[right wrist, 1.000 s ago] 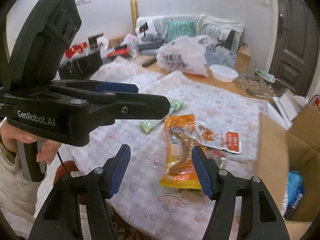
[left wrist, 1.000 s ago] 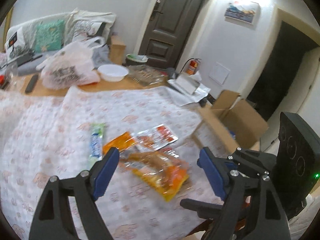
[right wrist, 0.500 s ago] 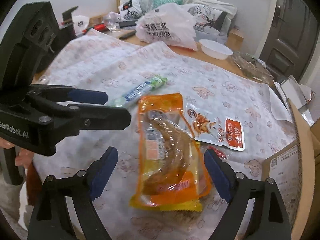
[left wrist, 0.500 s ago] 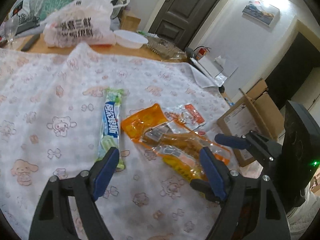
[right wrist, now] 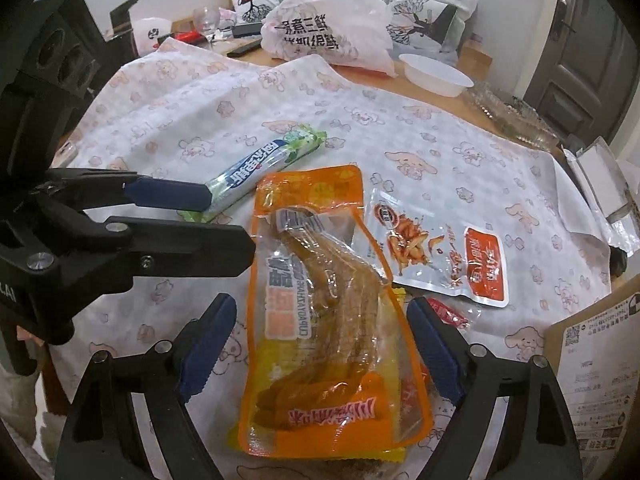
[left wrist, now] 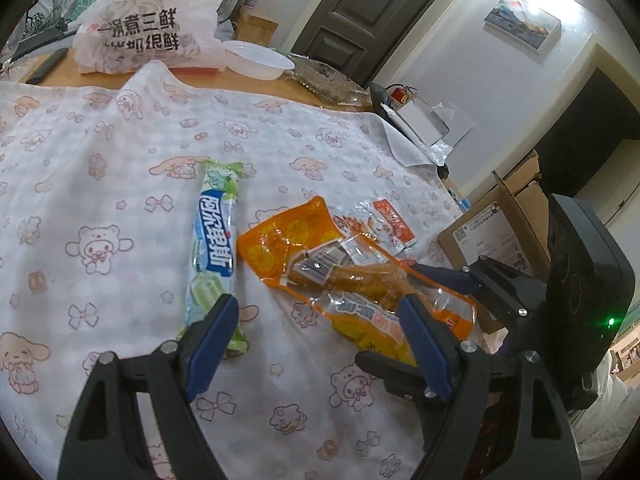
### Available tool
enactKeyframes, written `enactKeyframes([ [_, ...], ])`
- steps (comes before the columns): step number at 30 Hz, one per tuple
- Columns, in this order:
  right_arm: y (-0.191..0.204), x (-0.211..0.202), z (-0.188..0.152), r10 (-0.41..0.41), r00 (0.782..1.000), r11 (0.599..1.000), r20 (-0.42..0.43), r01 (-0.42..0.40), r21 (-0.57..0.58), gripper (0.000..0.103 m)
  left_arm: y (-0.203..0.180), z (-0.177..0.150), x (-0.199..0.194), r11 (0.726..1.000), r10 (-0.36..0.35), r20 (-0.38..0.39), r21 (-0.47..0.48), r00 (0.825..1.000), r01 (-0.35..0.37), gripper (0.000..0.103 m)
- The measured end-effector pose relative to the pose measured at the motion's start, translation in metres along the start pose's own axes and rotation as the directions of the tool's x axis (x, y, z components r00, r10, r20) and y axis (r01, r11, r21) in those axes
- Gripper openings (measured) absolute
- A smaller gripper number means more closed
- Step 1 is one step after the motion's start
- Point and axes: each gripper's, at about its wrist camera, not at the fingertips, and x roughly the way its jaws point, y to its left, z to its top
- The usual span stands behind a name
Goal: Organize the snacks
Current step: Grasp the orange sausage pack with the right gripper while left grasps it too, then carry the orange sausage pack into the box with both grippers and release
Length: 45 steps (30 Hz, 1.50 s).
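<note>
An orange snack pouch [right wrist: 324, 320] lies on the patterned tablecloth [right wrist: 200, 92], also in the left wrist view [left wrist: 352, 280]. My right gripper [right wrist: 320, 348] is open, its jaws on either side of the pouch's lower half. A green-and-blue candy stick [left wrist: 214, 248] lies left of the pouch, also in the right wrist view [right wrist: 260, 168]. My left gripper [left wrist: 320, 340] is open just above the cloth, its left finger over the stick's near end. A white-and-red snack packet [right wrist: 444, 252] lies right of the pouch.
An open cardboard box [left wrist: 500, 232] stands at the table's right edge. At the far side are a white printed plastic bag [left wrist: 148, 36], a white bowl [left wrist: 260, 64], a clear plastic tray [left wrist: 328, 80] and a wine glass [right wrist: 206, 20].
Both grippers have come lower and closer to the snacks. The right gripper's jaws now flank the orange pouch, and the left gripper's finger is over the candy stick's end.
</note>
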Motion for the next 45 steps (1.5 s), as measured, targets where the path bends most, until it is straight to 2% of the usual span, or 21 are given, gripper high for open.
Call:
enactKeyframes([
  [2, 0.002, 0.000, -0.001, -0.025, 1.000, 1.000, -0.003, 0.025, -0.017, 0.070, 0.000, 0.000, 0.000, 1.000, 0.002, 0.000, 0.000, 1.000, -0.002, 0.080],
  [6, 0.002, -0.003, -0.002, -0.030, 1.000, 0.999, 0.005, 0.031, -0.021, 0.065, -0.001, 0.000, -0.001, 1.000, 0.007, -0.002, 0.002, 1.000, -0.007, 0.080],
  [8, 0.003, -0.010, -0.001, -0.019, 0.999, 1.000, 0.028, 0.020, -0.022, 0.056, -0.002, 0.000, -0.002, 1.000, 0.011, -0.001, 0.004, 1.000, -0.011, 0.080],
  [14, 0.012, -0.021, -0.004, -0.004, 0.999, 0.999, 0.045, 0.006, -0.048, 0.054, -0.011, 0.000, -0.011, 1.000, 0.006, 0.012, 0.015, 1.000, -0.006, 0.080],
  [21, 0.020, -0.054, -0.003, 0.042, 0.992, 0.998, 0.120, -0.036, -0.052, 0.053, -0.026, -0.001, -0.026, 1.000, 0.006, 0.035, 0.030, 0.999, -0.007, 0.080],
  [29, 0.030, -0.110, -0.007, 0.091, 0.965, 0.995, 0.247, -0.077, -0.066, 0.053, -0.067, -0.001, -0.063, 0.996, -0.030, 0.110, 0.084, 0.993, 0.021, 0.079],
  [38, 0.026, -0.179, -0.031, 0.095, 0.916, 0.995, 0.390, -0.073, -0.072, 0.053, -0.144, -0.004, -0.103, 0.980, -0.030, 0.175, 0.198, 0.984, -0.005, 0.057],
  [45, -0.005, -0.223, -0.060, 0.071, 0.874, 0.997, 0.480, -0.068, -0.023, 0.053, -0.219, -0.002, -0.103, 0.949, -0.007, 0.188, 0.310, 0.982, -0.052, 0.056],
])
